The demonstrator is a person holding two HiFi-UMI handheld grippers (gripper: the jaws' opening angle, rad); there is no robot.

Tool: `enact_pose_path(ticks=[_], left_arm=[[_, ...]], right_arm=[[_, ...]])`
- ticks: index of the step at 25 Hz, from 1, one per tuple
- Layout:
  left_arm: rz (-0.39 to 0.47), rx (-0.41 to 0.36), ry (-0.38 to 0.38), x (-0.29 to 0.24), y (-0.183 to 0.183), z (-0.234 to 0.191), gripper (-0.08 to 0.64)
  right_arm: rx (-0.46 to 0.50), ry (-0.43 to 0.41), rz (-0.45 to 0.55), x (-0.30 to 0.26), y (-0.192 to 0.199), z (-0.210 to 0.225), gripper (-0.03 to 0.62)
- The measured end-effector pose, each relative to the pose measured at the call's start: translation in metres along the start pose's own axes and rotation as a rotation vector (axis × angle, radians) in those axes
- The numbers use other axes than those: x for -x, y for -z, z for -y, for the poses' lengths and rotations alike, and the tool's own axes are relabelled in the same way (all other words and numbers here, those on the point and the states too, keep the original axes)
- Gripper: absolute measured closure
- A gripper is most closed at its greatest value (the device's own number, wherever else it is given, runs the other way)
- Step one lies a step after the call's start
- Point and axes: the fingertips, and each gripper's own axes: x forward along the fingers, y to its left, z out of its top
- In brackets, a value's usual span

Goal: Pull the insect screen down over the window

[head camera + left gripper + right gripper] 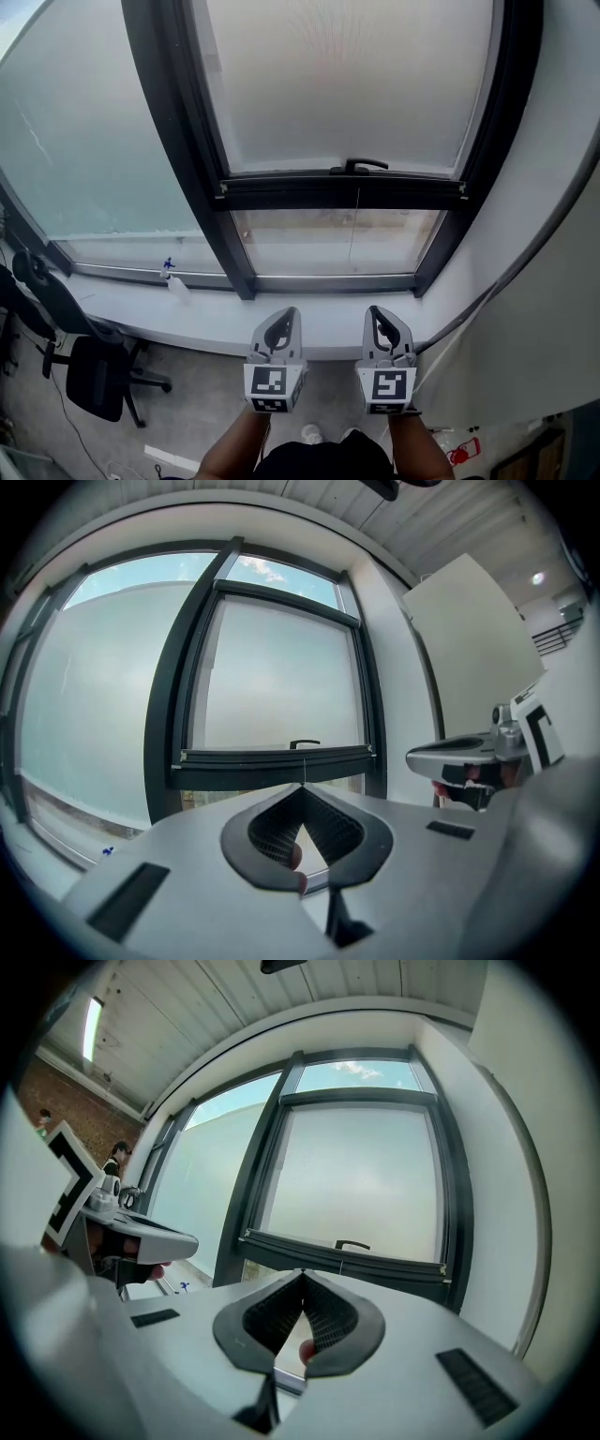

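Jaws together on left gripper (pixel 284 319) and right gripper (pixel 377 317), facing one insect screen (pixel 347 84).

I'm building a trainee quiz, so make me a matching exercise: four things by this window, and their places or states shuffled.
1 black curved handle
2 small blue-topped spray bottle
3 black office chair
4 grey left gripper

A on the grey floor
B shut, holding nothing
C on the dark bottom bar of the insect screen
D on the white sill

Pairs: 1-C, 2-D, 3-A, 4-B
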Motion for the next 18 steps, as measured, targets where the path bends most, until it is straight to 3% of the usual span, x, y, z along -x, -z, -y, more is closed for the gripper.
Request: enact_pose_path(ticks=[3,18], left_arm=[[0.011,-0.006,-0.013,0.012,-0.005,0.013,0.557],[-0.017,-0.039,-0.032,0.080,-0.004,0.105,0.557]], right_arm=[[0.033,-0.026,0.004,0.013,-0.004,0.004,0.587],[-0.015,-0.079,-0.013,0.117,0.010,0.024,0.588]])
